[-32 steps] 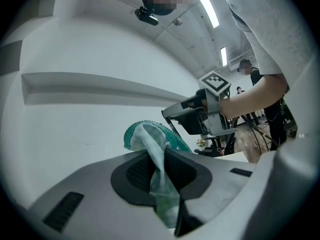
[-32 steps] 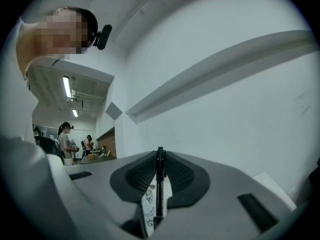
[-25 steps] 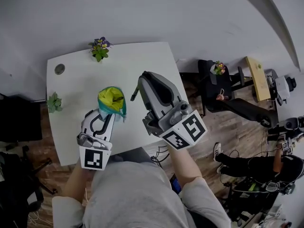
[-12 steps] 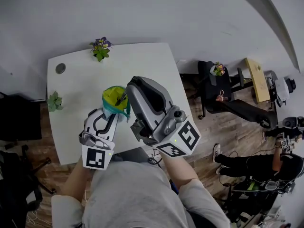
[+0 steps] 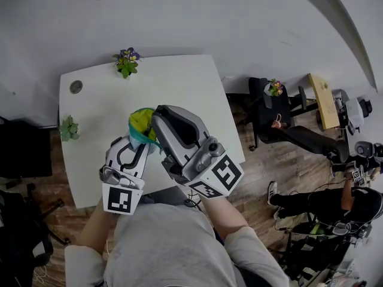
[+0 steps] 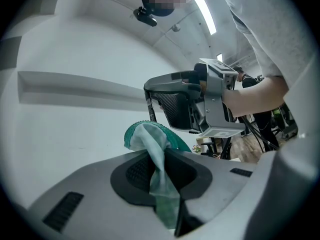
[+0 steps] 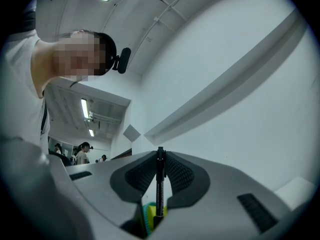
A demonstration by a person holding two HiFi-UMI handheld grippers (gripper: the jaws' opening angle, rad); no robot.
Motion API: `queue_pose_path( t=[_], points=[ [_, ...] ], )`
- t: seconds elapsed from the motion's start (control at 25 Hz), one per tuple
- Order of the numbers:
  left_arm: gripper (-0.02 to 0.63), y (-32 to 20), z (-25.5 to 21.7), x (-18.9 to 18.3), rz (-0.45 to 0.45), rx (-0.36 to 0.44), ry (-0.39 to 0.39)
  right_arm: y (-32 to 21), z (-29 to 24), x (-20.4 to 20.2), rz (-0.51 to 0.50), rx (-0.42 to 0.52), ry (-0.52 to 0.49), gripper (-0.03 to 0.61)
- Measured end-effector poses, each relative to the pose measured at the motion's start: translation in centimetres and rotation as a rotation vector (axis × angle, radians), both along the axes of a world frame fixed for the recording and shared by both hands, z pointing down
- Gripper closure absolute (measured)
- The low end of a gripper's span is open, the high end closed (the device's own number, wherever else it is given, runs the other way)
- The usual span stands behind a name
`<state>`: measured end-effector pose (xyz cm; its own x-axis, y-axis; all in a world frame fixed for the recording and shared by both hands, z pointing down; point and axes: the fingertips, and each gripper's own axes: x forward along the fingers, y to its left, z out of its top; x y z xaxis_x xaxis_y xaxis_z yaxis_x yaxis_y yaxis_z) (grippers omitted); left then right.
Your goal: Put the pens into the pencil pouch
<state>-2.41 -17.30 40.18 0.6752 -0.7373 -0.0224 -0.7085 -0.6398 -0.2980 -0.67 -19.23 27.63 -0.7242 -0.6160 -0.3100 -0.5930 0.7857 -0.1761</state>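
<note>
A yellow-green pencil pouch (image 5: 140,122) with a teal rim stands open on the white table (image 5: 99,109). My left gripper (image 5: 142,143) is shut on the pouch's teal edge (image 6: 159,170) and holds its mouth up. My right gripper (image 5: 157,124) is shut on a black pen (image 7: 160,184) that stands upright between its pads. The pen's lower end hangs at the pouch's mouth (image 7: 148,216). From the left gripper view the pen (image 6: 149,108) points down at the teal rim below my right gripper (image 6: 172,91). In the head view my right gripper hides the pen.
Two small potted plants (image 5: 126,61) (image 5: 67,128) and a round cable hole (image 5: 75,86) sit on the table's far and left parts. Office chairs (image 5: 281,109) and a person (image 5: 326,208) on the wooden floor are to the right.
My right gripper has carried the pen leftward from beside the pouch to over its mouth. My left gripper and the pouch have stayed in place.
</note>
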Motion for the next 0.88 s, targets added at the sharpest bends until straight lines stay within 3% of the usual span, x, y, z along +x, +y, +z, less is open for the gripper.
queue_pose_path(
  t=[0.32, 0.72, 0.88],
  points=[
    [0.538, 0.0, -0.4, -0.7, -0.008, 0.002, 0.013, 0.1, 1.0, -1.2, -0.021, 0.001, 0.062, 0.509],
    [0.538, 0.0, -0.8, -1.6, -0.018, 0.012, 0.029, 0.8, 5.1, -3.3, -0.064, -0.051, 0.281, 0.509],
    [0.538, 0.1, -0.9, -2.0, -0.026, 0.019, 0.028, 0.6, 6.1, -3.5, -0.063, -0.097, 0.313, 0.508]
  ],
)
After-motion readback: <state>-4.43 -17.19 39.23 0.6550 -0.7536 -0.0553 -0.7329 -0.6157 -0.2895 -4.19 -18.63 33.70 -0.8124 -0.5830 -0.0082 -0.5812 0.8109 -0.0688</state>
